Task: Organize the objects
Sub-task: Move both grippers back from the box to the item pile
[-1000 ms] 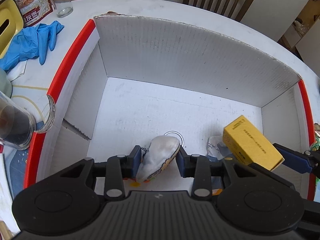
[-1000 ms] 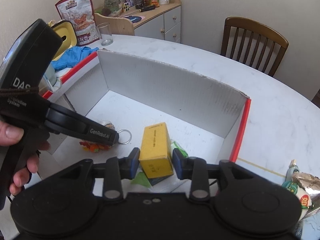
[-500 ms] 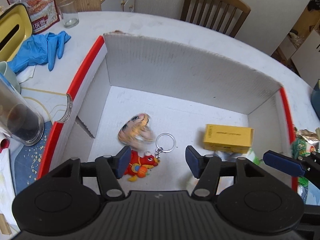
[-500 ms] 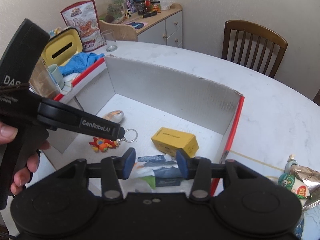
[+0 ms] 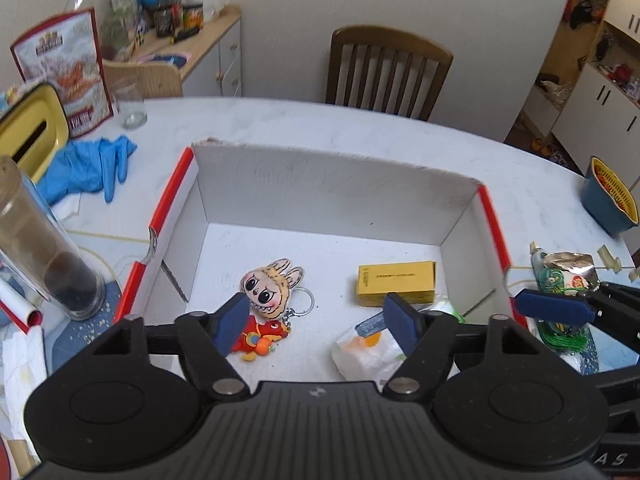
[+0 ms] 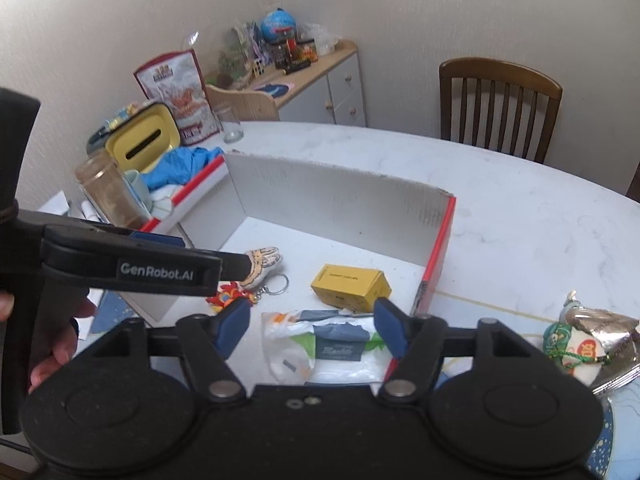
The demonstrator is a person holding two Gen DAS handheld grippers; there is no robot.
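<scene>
White cardboard box (image 5: 336,184) at frame centre holds my yellow carton (image 5: 395,282) and plush keychain (image 5: 272,289). Both my left hand-held gripper (image 5: 316,322) and right hand-held gripper (image 6: 310,330) have just been opening; their jaws stand apart, gripping nothing.

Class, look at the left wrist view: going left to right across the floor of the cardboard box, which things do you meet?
Doll-face keychain → yellow box, with the white packet nearer the camera, its place in the order unclear.

Home dining room: table (image 5: 360,128), wooden chair (image 5: 390,70), sideboard (image 6: 320,80).
</scene>
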